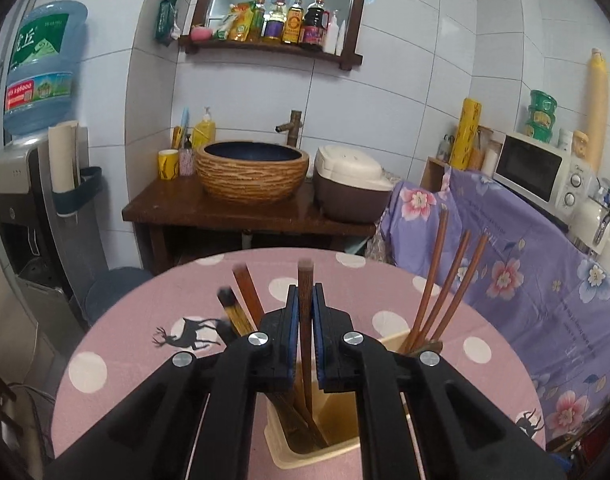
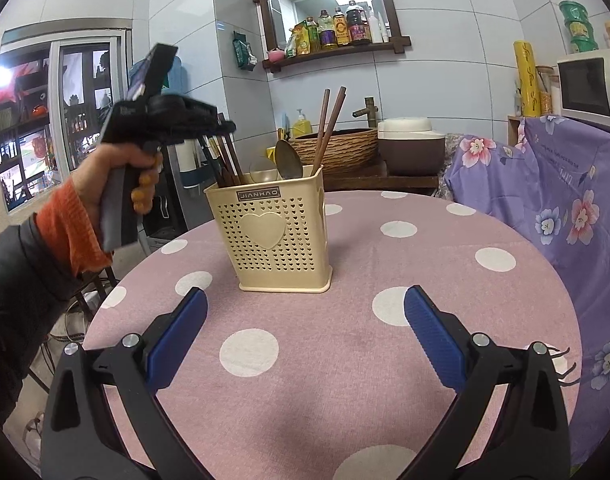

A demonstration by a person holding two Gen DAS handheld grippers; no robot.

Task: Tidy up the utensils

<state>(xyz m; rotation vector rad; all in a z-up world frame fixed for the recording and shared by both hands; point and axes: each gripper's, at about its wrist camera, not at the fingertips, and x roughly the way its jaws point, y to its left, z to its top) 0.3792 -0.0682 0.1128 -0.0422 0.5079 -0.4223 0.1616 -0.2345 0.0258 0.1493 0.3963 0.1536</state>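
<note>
The left gripper (image 1: 303, 332) is pinched tight on one brown chopstick (image 1: 305, 312), which stands straight up with its low end inside the cream holder (image 2: 279, 236) right under the gripper. The right gripper (image 2: 305, 320) is spread wide and holds nothing, low over the pink spotted table (image 2: 385, 360), with the holder just ahead of it. Past the holder's right side, more chopsticks (image 1: 445, 280) lean up and to the right.
</note>
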